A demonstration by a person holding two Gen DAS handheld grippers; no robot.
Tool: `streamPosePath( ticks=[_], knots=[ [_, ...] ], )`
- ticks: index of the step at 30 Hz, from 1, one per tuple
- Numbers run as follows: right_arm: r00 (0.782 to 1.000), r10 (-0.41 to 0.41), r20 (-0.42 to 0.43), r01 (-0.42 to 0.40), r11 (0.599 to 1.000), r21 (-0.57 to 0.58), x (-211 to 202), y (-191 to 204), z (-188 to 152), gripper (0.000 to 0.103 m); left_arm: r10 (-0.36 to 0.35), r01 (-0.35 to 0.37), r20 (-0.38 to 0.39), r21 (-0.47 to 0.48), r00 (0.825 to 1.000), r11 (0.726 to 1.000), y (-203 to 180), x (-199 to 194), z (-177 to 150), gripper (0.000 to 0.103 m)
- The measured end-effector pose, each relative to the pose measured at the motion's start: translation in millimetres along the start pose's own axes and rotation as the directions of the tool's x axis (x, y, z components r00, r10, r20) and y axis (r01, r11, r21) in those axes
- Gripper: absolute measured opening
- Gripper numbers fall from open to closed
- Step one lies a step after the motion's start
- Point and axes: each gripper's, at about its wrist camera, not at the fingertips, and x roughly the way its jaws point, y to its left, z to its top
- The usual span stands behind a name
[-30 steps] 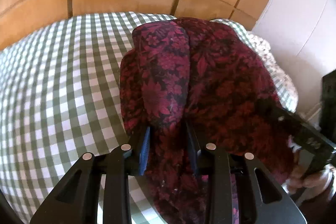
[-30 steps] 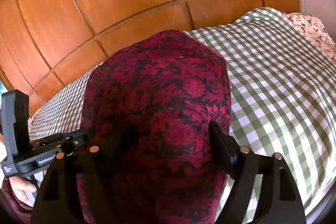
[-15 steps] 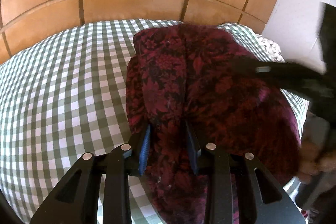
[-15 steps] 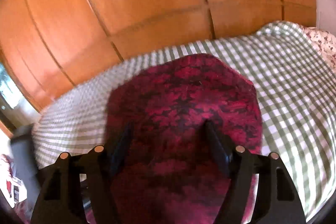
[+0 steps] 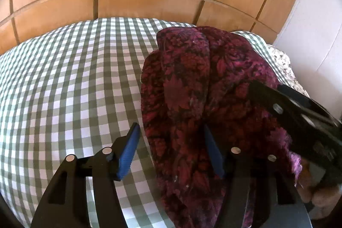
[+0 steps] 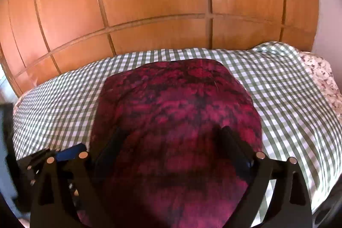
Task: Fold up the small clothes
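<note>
A dark red floral garment (image 5: 198, 87) lies bunched on a green-and-white checked bed sheet (image 5: 70, 82). My left gripper (image 5: 171, 149) is open, its blue pads spread wide; the cloth lies loosely between them. In the right wrist view the same garment (image 6: 177, 108) drapes over my right gripper (image 6: 171, 142), whose fingers stand wide apart under the cloth. The right gripper also shows at the right edge of the left wrist view (image 5: 299, 116), and the left gripper shows at the lower left of the right wrist view (image 6: 64, 153).
A wooden panelled wardrobe (image 6: 149, 3) stands right behind the bed. A floral pillow (image 6: 320, 76) lies at the bed's right end, next to a white wall (image 5: 316, 25). Bare sheet (image 6: 288, 99) lies on both sides of the garment.
My left gripper has opened and let go of the garment fold. The right gripper has swung down and toward the left gripper, still draped in the cloth.
</note>
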Motion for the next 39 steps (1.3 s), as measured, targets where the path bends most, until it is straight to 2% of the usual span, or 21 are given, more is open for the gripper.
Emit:
streamPosePath(
  ticks=[3,6,9,11,15,18,22,24,32,39],
  knots=[
    [1.0,0.003,0.014,-0.003,1.0,0.023,-28,-3,-21,0.092,-0.002,0.002,0.001,-0.014,1.0,1.0,3,-1,-2,0.061],
    [1.0,-0.013,-0.008,0.013,1.0,0.025,-41,-5,-44,0.092,0.002,-0.002,-0.001,-0.028,1.0,1.0,4,2,-3,0.064],
    [0.994,-0.085,-0.063,0.083,0.996,-0.031,-24,2,-63,0.093,-0.003,0.003,-0.008,-0.047,1.0,0.999,4,9,-5,0.065],
    [0.991,-0.113,-0.065,0.111,0.993,-0.034,-16,5,-68,0.096,-0.016,0.015,-0.011,-0.051,1.0,0.999,4,7,-6,0.065],
    [0.99,-0.132,-0.055,0.132,0.991,-0.019,-21,8,-68,0.096,-0.025,0.025,0.006,-0.063,1.0,0.998,5,-7,-9,0.066],
    [0.989,-0.133,-0.059,0.134,0.991,0.018,-28,5,-69,0.097,-0.002,0.005,0.038,-0.08,0.999,0.997,8,-23,-13,0.077],
    [0.987,-0.153,-0.041,0.155,0.985,0.07,-44,4,-67,0.098,0.044,-0.039,0.097,-0.056,0.994,0.998,4,-46,-19,0.078],
    [0.985,-0.168,-0.028,0.169,0.983,0.075,-50,6,-66,0.099,0.057,-0.051,0.118,-0.053,0.991,0.997,4,-54,-20,0.082],
    [0.98,-0.199,-0.019,0.2,0.977,0.079,-67,17,-76,0.1,0.091,-0.085,0.184,-0.038,0.979,0.996,-3,-81,-30,0.082],
    [0.973,-0.229,0.004,0.227,0.968,0.109,-84,16,-79,0.101,0.116,-0.114,0.227,-0.023,0.967,0.993,-8,-97,-38,0.089]
  ],
)
